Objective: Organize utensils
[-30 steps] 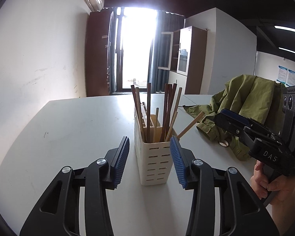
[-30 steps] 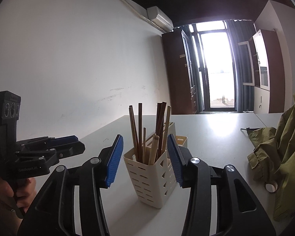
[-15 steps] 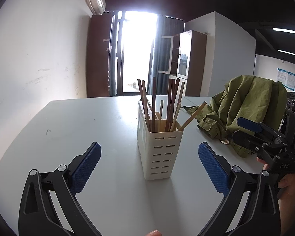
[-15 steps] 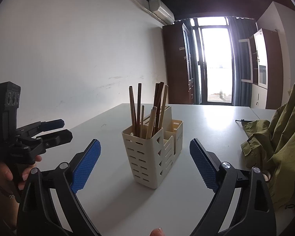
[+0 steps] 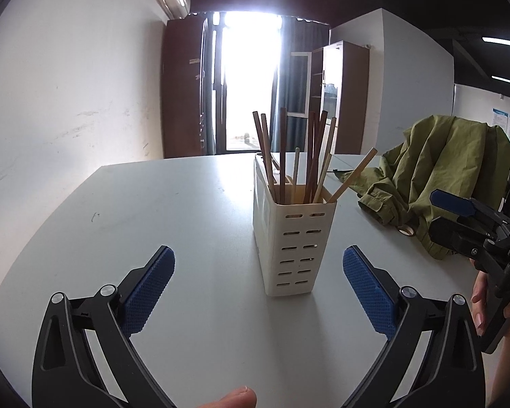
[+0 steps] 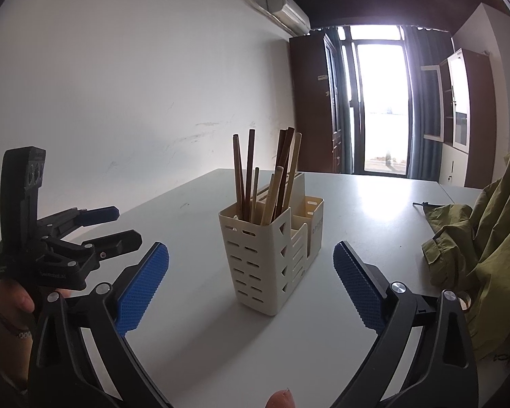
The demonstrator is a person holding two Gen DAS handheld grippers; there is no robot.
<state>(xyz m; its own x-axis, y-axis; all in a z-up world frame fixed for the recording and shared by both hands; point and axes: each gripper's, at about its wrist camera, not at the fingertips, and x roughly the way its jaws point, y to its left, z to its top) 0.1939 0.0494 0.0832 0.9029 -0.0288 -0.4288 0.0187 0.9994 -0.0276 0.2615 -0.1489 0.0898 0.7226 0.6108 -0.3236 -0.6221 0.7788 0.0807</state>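
Both grippers have spread wide since a second ago, when their pads stood close on either side of the holder; now each hangs released and back from it, gripping nothing.

From the left gripper (image 5: 258,292) view, the holder (image 5: 290,241) stands upright on the table (image 5: 153,210), out in the middle of the top and well apart from its left and far edges. Chopsticks (image 5: 297,156) stand in its front compartment, one leaning out to the right. Bare tabletop lies left of and in front of the holder. On the right a green jacket (image 5: 438,176) is heaped along that side, near the holder but not touching it, and the right gripper (image 5: 459,217) hangs in front of the jacket.

From the right gripper (image 6: 251,285) view, the holder (image 6: 272,255) shows stepped, lower compartments behind the tall one, which the left view hides. The left gripper (image 6: 115,227) hovers over the table's left edge, with open top between it and the holder. A small tape roll (image 5: 406,229) shows by the jacket's hem.
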